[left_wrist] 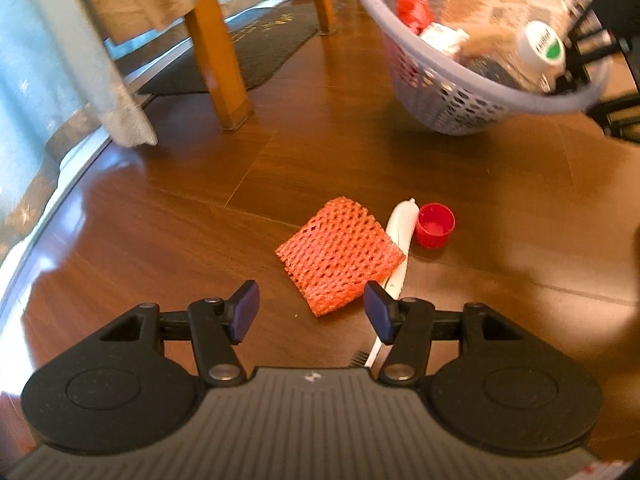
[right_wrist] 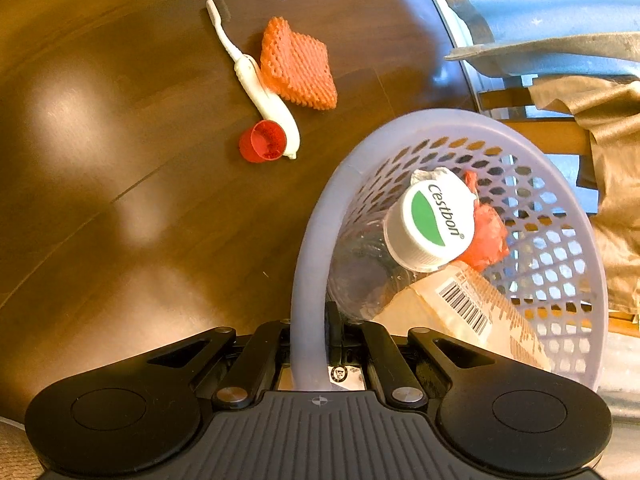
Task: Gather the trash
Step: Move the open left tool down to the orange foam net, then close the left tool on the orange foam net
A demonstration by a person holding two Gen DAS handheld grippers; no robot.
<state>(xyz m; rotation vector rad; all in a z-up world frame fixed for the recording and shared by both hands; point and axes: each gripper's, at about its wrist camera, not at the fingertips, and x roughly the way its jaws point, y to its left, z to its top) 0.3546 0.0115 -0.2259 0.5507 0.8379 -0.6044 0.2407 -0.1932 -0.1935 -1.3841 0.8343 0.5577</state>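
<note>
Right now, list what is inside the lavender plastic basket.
Inside the lavender perforated plastic basket: a clear plastic bottle with a white-and-green cap, crumpled red plastic and a barcoded clear wrapper. Anything beneath them is covered.

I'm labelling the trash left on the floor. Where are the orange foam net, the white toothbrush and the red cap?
orange foam net (left_wrist: 340, 254): left wrist view, middle of the mesh.
white toothbrush (right_wrist: 256, 80): right wrist view, on the handle.
red cap (left_wrist: 435, 225): left wrist view, open inside.

Black left claw (left_wrist: 311, 312), blue pads (left_wrist: 245, 312), silver screws
</note>
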